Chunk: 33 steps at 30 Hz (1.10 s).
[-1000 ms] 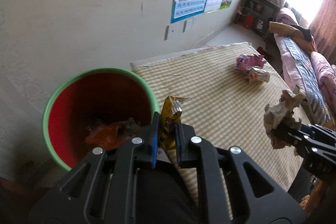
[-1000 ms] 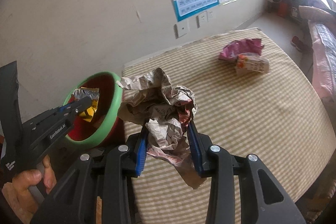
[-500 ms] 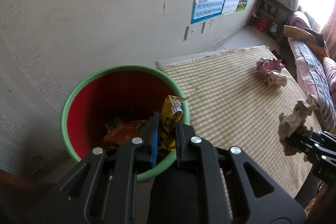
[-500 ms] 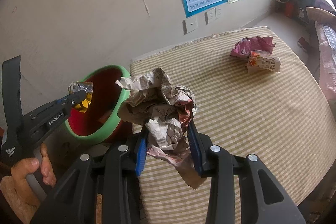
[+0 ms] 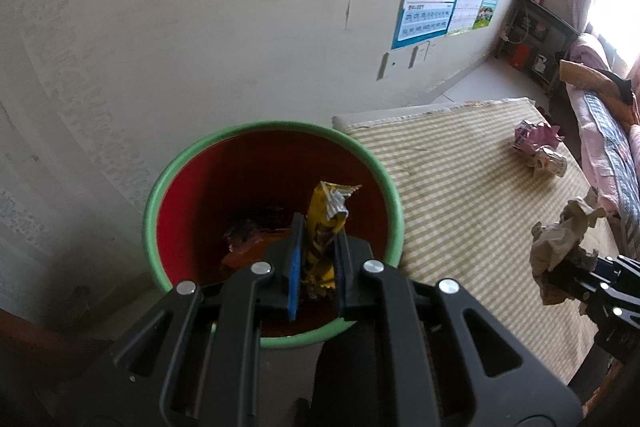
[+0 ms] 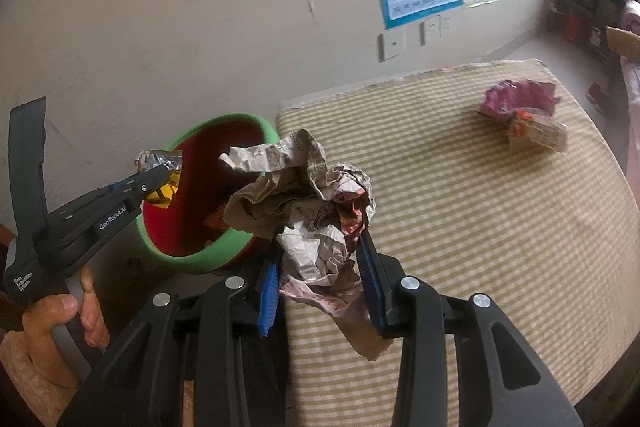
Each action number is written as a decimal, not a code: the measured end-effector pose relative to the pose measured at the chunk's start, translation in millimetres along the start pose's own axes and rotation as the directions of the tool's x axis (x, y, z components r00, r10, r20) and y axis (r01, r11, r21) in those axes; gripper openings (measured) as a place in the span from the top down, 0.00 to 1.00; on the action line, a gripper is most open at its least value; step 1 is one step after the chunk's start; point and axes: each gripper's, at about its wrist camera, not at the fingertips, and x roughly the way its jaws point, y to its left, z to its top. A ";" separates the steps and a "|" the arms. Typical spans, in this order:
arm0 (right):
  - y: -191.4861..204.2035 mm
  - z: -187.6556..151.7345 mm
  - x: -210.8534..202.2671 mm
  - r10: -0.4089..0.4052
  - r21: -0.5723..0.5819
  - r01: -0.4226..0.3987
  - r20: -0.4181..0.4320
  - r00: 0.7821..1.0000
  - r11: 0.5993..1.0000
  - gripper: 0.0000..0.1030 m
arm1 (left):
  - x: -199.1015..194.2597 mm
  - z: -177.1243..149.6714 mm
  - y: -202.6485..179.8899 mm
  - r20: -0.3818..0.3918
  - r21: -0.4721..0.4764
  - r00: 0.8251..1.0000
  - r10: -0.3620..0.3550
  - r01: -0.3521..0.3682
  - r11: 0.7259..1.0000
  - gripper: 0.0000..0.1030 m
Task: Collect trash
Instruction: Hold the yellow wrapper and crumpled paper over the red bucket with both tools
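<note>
My left gripper point(image 5: 318, 235) is shut on a yellow snack wrapper point(image 5: 326, 223) and holds it over the mouth of a red bin with a green rim point(image 5: 276, 126); it also shows in the right wrist view point(image 6: 158, 177). The bin point(image 6: 192, 263) holds orange and dark trash point(image 5: 244, 251). My right gripper point(image 6: 320, 259) is shut on a crumpled newspaper ball point(image 6: 308, 203), above the checked table's left edge, right of the bin. A pink wrapper point(image 6: 520, 97) and a small carton point(image 6: 538, 133) lie at the table's far right.
The table has a yellow checked cloth point(image 6: 480, 227). The bin stands on the floor between the table and a pale wall point(image 5: 160, 27) with posters point(image 5: 436, 7). A bed point(image 5: 604, 155) and a dark shelf point(image 5: 532, 31) lie beyond the table.
My left gripper has moved left with the yellow wrapper, from beside the bin's rim to over its opening. My right gripper has kept the paper ball and shifted slightly toward the bin.
</note>
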 end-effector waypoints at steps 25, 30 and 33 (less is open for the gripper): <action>58.5 26.7 47.7 0.072 -0.099 -0.080 -0.074 0.995 0.992 0.66 | 17.3 -8.7 43.5 -0.035 -0.095 0.999 0.018 -0.021 0.995 0.87; 59.8 30.1 57.6 0.072 -0.106 -0.082 -0.090 0.993 0.991 0.66 | 19.8 -9.7 47.0 -0.039 -0.107 0.999 0.009 -0.013 0.994 0.87; 62.9 32.4 62.2 0.067 -0.117 -0.078 -0.094 0.993 0.990 0.65 | 21.5 -10.4 48.0 -0.039 -0.112 0.999 0.005 -0.009 0.994 0.87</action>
